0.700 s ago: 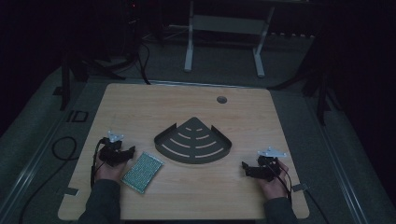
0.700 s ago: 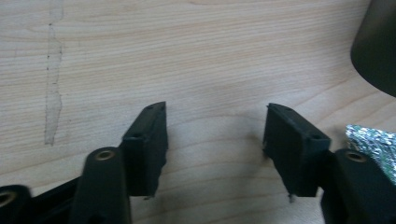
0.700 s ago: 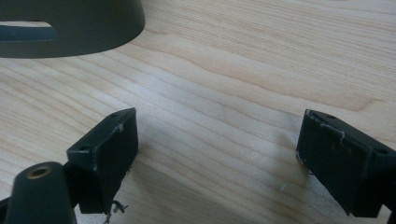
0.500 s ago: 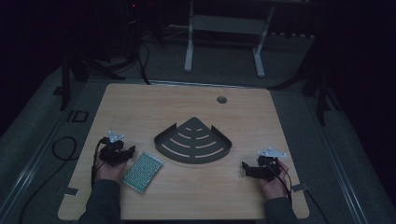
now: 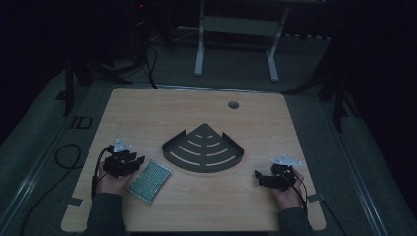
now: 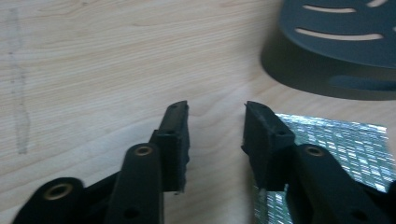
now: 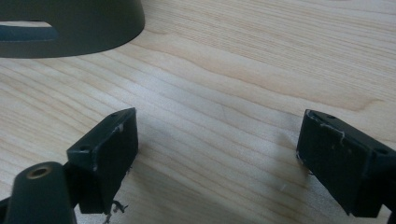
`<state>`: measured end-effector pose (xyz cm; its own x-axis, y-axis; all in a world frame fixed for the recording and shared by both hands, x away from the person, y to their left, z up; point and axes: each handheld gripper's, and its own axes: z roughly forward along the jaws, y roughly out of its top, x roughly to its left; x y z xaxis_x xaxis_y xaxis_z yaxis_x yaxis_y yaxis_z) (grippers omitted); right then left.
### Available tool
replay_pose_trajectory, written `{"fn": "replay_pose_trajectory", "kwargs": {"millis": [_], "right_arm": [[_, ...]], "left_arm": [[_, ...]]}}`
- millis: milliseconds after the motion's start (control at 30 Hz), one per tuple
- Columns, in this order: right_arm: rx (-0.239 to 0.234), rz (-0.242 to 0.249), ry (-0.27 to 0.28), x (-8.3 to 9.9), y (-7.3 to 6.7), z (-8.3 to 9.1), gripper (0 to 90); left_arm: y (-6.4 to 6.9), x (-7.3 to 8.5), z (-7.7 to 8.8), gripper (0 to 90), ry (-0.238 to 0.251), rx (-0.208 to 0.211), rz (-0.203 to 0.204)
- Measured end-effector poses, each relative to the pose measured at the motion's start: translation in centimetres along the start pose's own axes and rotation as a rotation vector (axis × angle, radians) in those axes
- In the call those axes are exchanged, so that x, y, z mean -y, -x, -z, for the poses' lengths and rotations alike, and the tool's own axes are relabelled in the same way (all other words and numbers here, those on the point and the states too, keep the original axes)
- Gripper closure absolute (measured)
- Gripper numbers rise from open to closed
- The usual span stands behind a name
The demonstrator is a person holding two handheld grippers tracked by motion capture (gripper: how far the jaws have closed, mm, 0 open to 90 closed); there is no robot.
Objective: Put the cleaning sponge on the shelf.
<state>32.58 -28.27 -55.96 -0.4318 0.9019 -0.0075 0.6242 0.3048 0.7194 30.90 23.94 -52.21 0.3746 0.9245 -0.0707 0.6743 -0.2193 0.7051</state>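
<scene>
A dark fan-shaped slotted rack [image 5: 204, 150] lies in the middle of the wooden table [image 5: 147, 113]. To its left lies a green-silver textured pad [image 5: 150, 179]. My left gripper [image 5: 134, 162] rests on the table just left of the pad, held by a hand. In the left gripper view the left gripper [image 6: 217, 109] is open over bare wood; the pad [image 6: 336, 140] lies by its right jaw and the rack [image 6: 345, 32] is beyond. My right gripper [image 5: 259, 178] sits right of the rack. In the right gripper view it [image 7: 218, 119] stands wide open over bare wood, the rack [image 7: 70, 23] at upper left.
A round cable hole [image 5: 233, 104] is in the table's far side. A white frame's legs [image 5: 199, 54] stand on the floor beyond the table. Cables [image 5: 64, 157] lie on the floor to the left.
</scene>
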Motion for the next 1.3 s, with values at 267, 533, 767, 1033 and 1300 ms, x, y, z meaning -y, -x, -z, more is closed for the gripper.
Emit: {"fn": "replay_pose_trajectory", "kwargs": {"millis": [267, 533, 767, 1033, 1300], "right_arm": [[0.000, 0.000, 0.000, 0.0, 0.0, 0.0, 12.3], [0.000, -0.001, 0.000, 0.0, 0.0, 0.0, 12.4], [0.000, 0.000, 0.000, 0.0, 0.0, 0.0, 12.3], [0.000, 0.000, 0.000, 0.0, 0.0, 0.0, 12.3], [0.000, 0.000, 0.000, 0.0, 0.0, 0.0, 12.4]], "left_arm": [[1.0, 0.3, 0.5, 76.7, -0.042, 0.053, -0.034], [2.3, 0.3, 1.1, 77.0, -0.060, 0.112, -0.065], [2.6, 0.7, 1.5, 82.3, -0.123, 0.157, -0.087], [2.2, 0.8, 2.1, 84.3, -0.145, 0.176, -0.091], [2.1, 0.9, 1.9, 87.7, -0.182, 0.190, -0.107]]}}
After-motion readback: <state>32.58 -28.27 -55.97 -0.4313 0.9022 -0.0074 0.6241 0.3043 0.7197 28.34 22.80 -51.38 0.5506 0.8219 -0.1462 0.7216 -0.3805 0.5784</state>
